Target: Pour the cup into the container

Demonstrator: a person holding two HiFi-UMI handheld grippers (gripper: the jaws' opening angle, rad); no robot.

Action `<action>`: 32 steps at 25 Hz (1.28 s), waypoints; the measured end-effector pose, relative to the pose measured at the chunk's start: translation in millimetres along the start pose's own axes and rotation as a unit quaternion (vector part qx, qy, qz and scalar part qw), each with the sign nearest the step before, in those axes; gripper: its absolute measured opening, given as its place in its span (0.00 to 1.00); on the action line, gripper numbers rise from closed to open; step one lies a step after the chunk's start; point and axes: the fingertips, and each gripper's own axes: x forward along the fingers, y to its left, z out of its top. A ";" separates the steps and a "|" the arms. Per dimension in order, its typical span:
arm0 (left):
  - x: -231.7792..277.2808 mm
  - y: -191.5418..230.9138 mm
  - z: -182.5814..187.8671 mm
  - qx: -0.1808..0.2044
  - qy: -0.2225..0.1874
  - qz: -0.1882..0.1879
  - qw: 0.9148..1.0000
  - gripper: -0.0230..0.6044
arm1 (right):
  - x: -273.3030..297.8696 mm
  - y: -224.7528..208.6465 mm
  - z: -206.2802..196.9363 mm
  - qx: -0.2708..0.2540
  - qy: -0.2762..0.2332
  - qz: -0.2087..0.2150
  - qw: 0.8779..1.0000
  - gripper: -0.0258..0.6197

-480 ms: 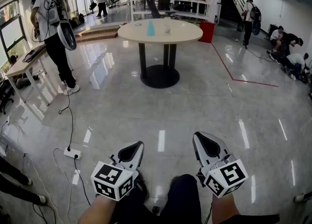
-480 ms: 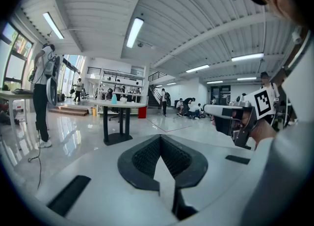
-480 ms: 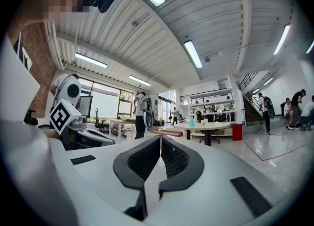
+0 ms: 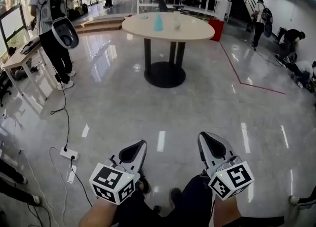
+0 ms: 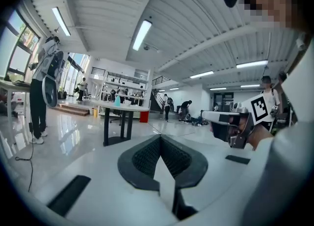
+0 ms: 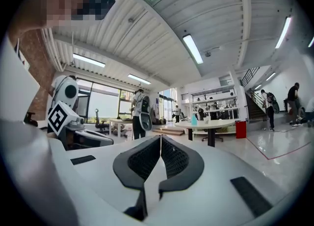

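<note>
**Grippers.** The left gripper (image 5: 160, 138) has its jaws closed tip to tip, with nothing between them. The right gripper (image 6: 160, 138) is likewise closed and empty. This is settled by the two gripper views. The head view shows both grippers only from above and behind, low in the frame, side by side and apart, over the person's dark trouser legs.

**Task items.** A blue vessel (image 4: 158, 22) and a clear vessel (image 4: 177, 23) stand near each other on the round table (image 4: 143, 27). The table is well away from both grippers, across open floor (image 4: 163, 107). Both vessels are too small to tell which is the cup. The left gripper view shows the blue vessel on the table but does not resolve the clear one. The right gripper view shows both.

**Cross-view findings.**
- Only the head view shows the power strip (image 4: 68, 154) and its cable on the floor at lower left.
- The left gripper view takes in the right gripper's marker cube (image 5: 259, 108) at its right edge.
- The right gripper view takes in the left gripper's cube (image 6: 60, 117) at its left edge.
- All three views show a standing person (image 4: 49, 18) left of the table.
- A red bin (image 4: 216, 27) stands beyond the table.
</note>
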 end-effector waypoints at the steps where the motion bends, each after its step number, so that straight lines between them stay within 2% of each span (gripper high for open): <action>1: 3.8 5.8 4.5 -0.001 -0.005 0.005 1.000 0.04 | 8.9 -2.7 4.0 -0.002 -0.002 0.005 1.000 0.05; 6: 42.1 34.0 28.7 -0.016 -0.033 0.016 0.999 0.04 | 55.6 -24.4 22.0 -0.030 -0.006 0.032 0.999 0.05; 11: 87.0 45.8 35.9 -0.010 -0.014 0.013 1.000 0.04 | 85.5 -57.8 25.3 -0.010 -0.015 0.029 0.999 0.05; 15: 135.3 58.1 55.6 -0.001 -0.007 0.018 1.000 0.04 | 114.5 -104.6 31.0 0.002 -0.023 0.025 0.999 0.05; 19: 173.1 88.7 69.5 0.007 -0.011 0.029 1.000 0.04 | 156.5 -138.5 27.7 0.006 -0.027 0.027 0.999 0.05; 25: 216.8 132.1 83.6 -0.003 -0.020 0.040 0.999 0.04 | 217.0 -170.4 31.8 0.000 -0.026 0.038 0.999 0.05; 32: 290.4 190.9 111.8 -0.004 -0.028 0.040 0.999 0.04 | 305.2 -218.5 41.2 -0.011 -0.028 0.044 0.999 0.05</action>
